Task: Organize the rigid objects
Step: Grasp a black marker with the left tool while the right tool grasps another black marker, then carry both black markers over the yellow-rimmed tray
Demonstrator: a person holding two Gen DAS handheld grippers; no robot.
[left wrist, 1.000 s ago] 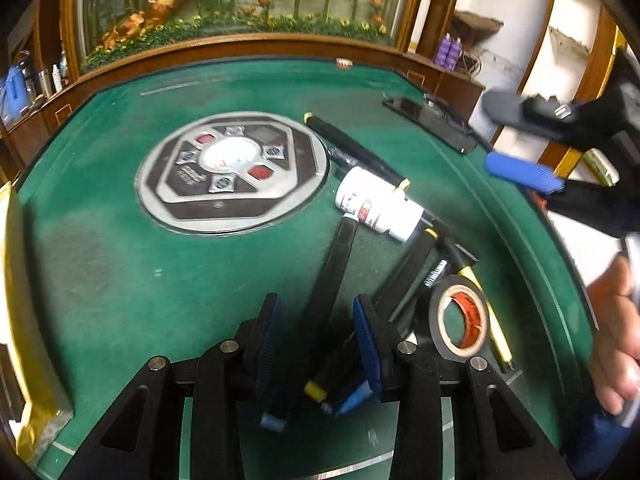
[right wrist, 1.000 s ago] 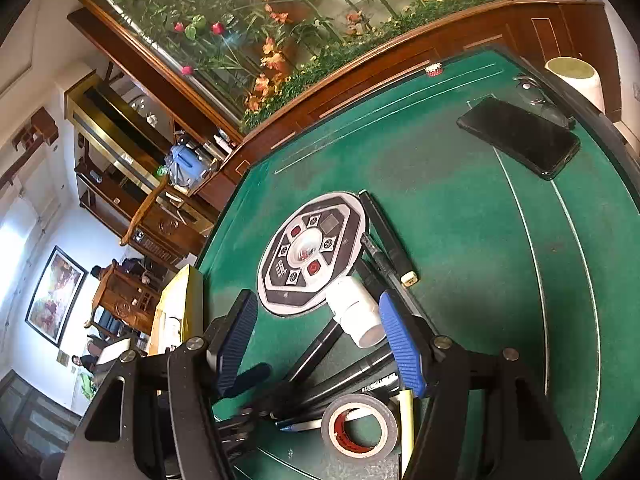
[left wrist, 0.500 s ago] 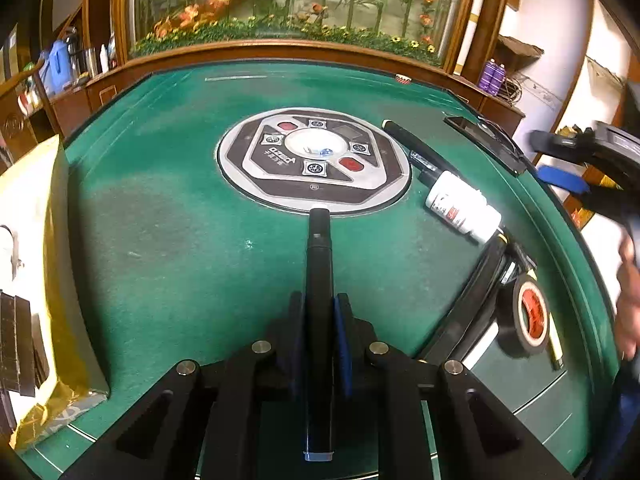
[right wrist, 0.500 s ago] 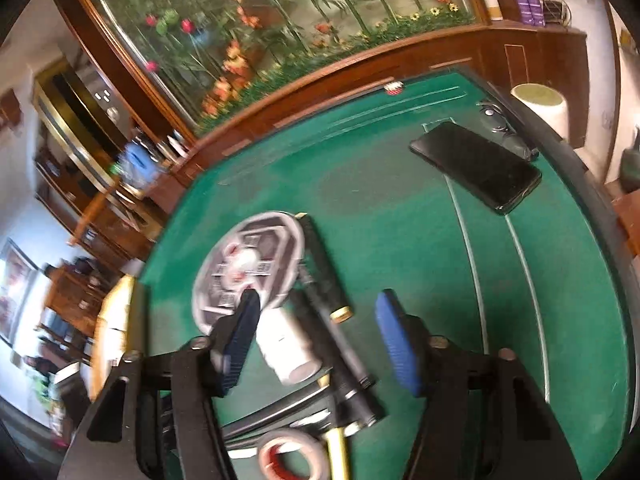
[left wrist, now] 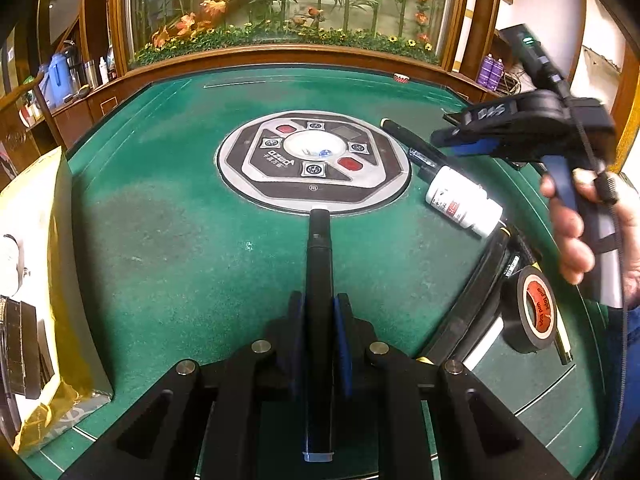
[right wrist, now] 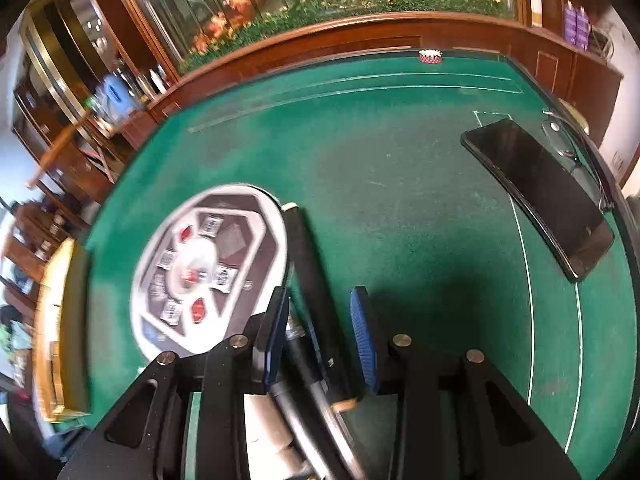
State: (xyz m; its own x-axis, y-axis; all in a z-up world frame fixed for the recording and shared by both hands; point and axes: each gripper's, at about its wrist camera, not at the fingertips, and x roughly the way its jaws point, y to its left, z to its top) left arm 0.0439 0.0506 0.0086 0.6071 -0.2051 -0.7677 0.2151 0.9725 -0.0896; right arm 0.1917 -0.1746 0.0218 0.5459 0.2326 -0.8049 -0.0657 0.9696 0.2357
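Left tool (left wrist: 319, 316) clamped on a black marker (left wrist: 319, 280) over the green surface (left wrist: 180, 240), right tool (right wrist: 320, 332) closing around another black pen (right wrist: 310, 264) beside the round panel (right wrist: 208, 272), bottle (left wrist: 464, 204) and tape roll (left wrist: 534, 312) crowding nearby.

On the table (left wrist: 168, 248), the bottle (left wrist: 464, 202) lies right of the round panel (left wrist: 314, 160), the tape roll (left wrist: 534, 308) nearer.

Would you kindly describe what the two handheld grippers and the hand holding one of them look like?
Both grippers have black angular frames with silver pivot bolts and blue ribbed finger pads. Seen from the left wrist view, the right gripper has a blue trigger handle, white scrawled markings, a thin black cable and a rear device with a green light. The hand is bare.
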